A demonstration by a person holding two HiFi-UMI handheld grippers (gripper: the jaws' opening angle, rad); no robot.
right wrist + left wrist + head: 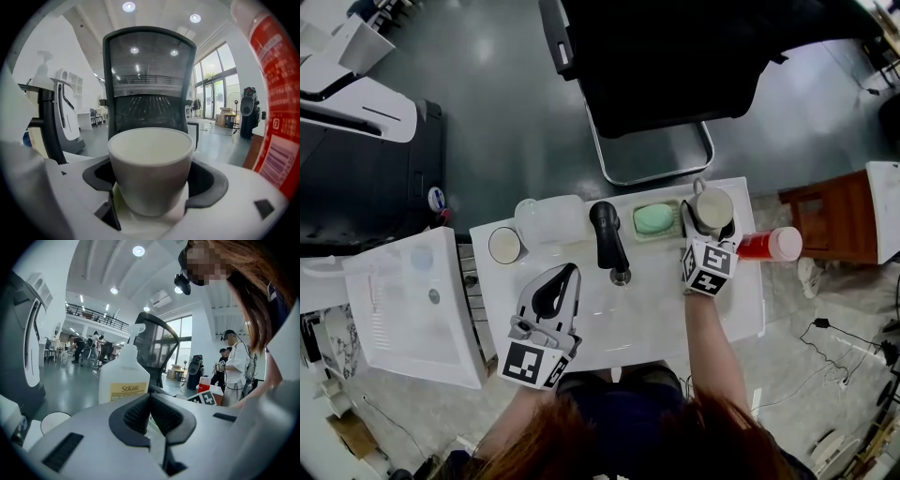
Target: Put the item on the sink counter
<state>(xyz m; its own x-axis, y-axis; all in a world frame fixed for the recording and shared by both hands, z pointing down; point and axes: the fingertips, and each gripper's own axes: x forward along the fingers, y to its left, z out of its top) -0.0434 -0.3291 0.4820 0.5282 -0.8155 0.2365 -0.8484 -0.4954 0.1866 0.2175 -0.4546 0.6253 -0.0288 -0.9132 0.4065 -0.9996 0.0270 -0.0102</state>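
Right gripper [710, 223] has its jaws closed around the lower part of a white cup [151, 161], which stands upright to the right of the black faucet [609, 239], at the back of the sink counter [742, 309]. Whether the cup touches the counter cannot be told. Left gripper [150, 414] lies in front of the faucet, slightly left, jaws pressed together with nothing between them. A green soap [654, 219] lies between faucet and cup. Farther right of the faucet, a red bottle [769, 245] lies on its side. Left of the faucet are a white bottle [551, 220] and a small round cup [504, 245]. Behind the faucet stands a black office chair [656, 66].
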